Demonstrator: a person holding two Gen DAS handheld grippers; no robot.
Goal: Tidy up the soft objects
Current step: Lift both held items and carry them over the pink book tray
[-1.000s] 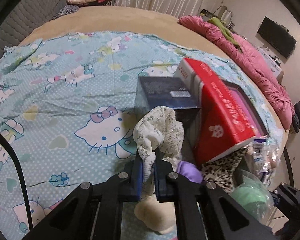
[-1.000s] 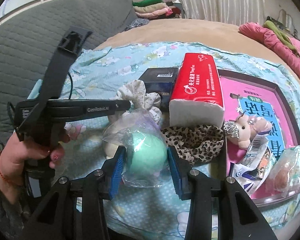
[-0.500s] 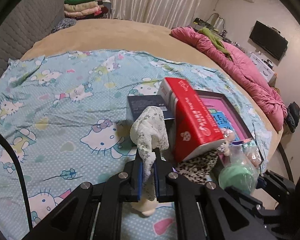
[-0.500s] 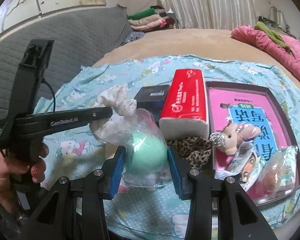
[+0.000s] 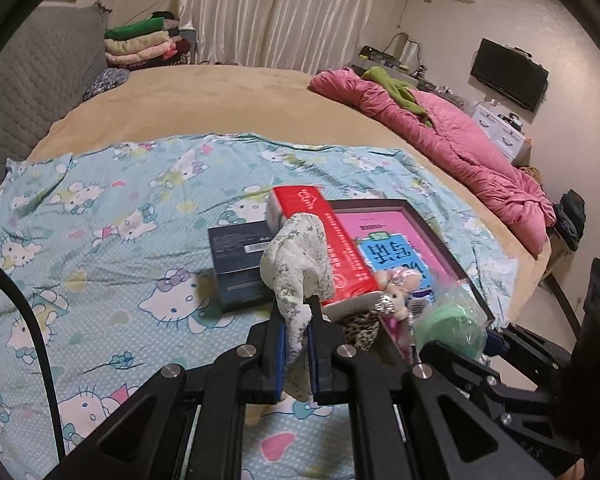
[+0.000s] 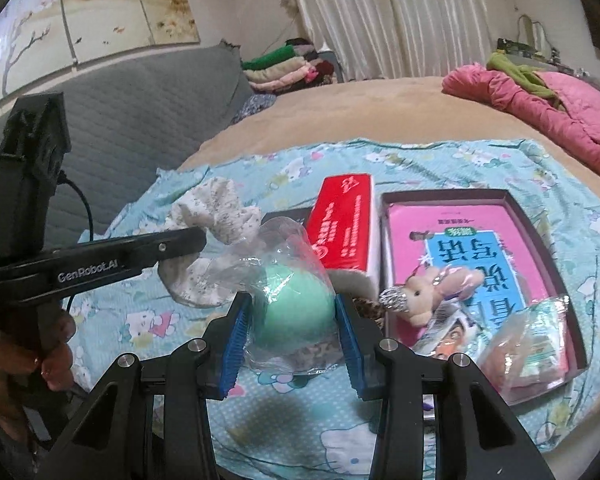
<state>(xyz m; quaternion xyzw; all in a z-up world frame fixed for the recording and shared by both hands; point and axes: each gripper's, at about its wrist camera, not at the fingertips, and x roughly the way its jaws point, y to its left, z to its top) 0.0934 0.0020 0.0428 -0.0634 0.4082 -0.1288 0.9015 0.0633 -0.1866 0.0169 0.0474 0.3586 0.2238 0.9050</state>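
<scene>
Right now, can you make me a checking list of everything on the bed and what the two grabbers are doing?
Surface: cartoon-cat sheet spread over a tan bed.
Job's things: floral cloth and bagged green ball both held up; plush bunny in the tray; leopard cloth on the sheet.
Clutter: red tissue pack, dark box, packets in the tray.
Grippers: left gripper shut on the floral cloth; right gripper shut on the bagged green ball.
Cables: black cable at the left gripper.
Surroundings: pink quilt, folded clothes, curtains.

Bed (image 5: 228, 92) (tan) carries cartoon-cat sheet (image 5: 100, 248), pink quilt (image 5: 452, 148).
</scene>
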